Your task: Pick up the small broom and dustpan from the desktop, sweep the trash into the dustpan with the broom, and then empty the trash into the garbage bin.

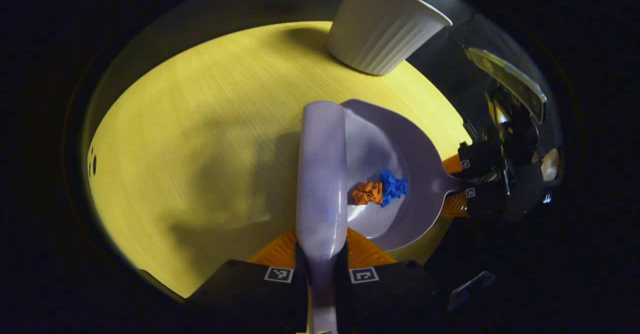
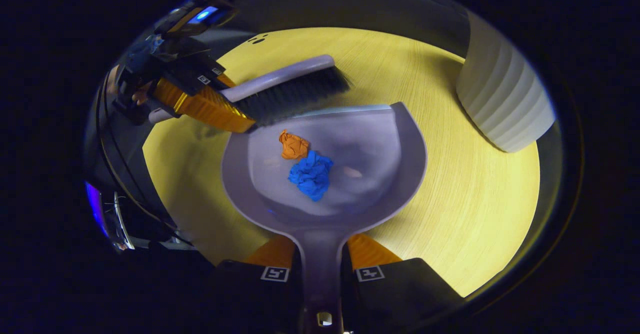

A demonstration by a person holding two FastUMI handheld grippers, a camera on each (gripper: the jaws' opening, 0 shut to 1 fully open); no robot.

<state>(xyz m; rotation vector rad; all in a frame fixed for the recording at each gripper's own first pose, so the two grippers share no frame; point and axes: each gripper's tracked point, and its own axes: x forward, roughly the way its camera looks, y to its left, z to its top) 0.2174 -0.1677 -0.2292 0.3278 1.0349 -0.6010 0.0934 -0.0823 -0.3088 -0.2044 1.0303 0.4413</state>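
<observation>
right gripper view: dustpan [image 2: 345, 174] handle clamped between fingers [image 2: 372, 254].

Left gripper [image 1: 320, 254] and right gripper [image 2: 320, 256] both clamped, fingers [image 1: 370, 251] close together, facing one another.

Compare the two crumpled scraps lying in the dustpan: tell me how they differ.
The orange scrap is smaller than the blue scrap. The orange scrap lies nearer the broom at the dustpan's open lip, while the blue scrap lies deeper in, toward the handle. Both are crumpled wads resting inside the dustpan, touching each other.
</observation>
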